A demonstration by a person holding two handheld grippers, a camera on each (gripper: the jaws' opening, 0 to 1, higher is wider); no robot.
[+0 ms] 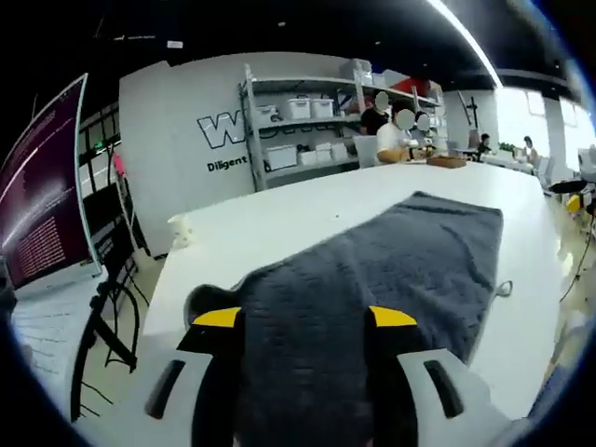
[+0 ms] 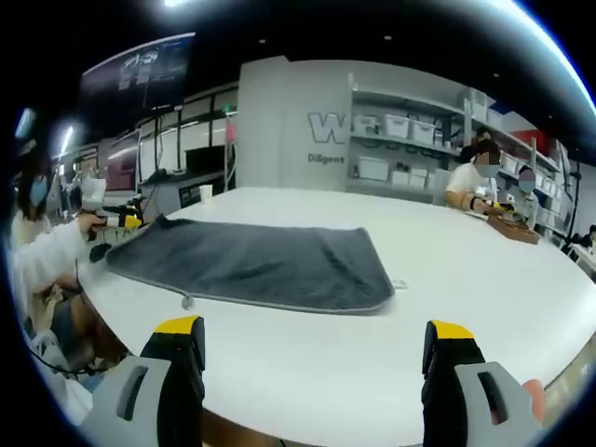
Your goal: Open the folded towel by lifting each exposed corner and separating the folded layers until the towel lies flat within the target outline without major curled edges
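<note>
In the left gripper view, the left gripper (image 1: 305,318) is clenched on the near end of the grey towel (image 1: 391,270), which runs away from it across the white counter (image 1: 279,219). In the right gripper view, the towel (image 2: 251,261) lies spread out on the left part of the counter (image 2: 466,279), with the left gripper (image 2: 126,223) at its far left end. The right gripper (image 2: 317,340) hangs released at the near edge of the counter, well apart from the towel.

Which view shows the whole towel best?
The right gripper view: the towel lies there in full, all edges visible on the table. In the left gripper view the towel runs between the jaws, its near end hidden.
</note>
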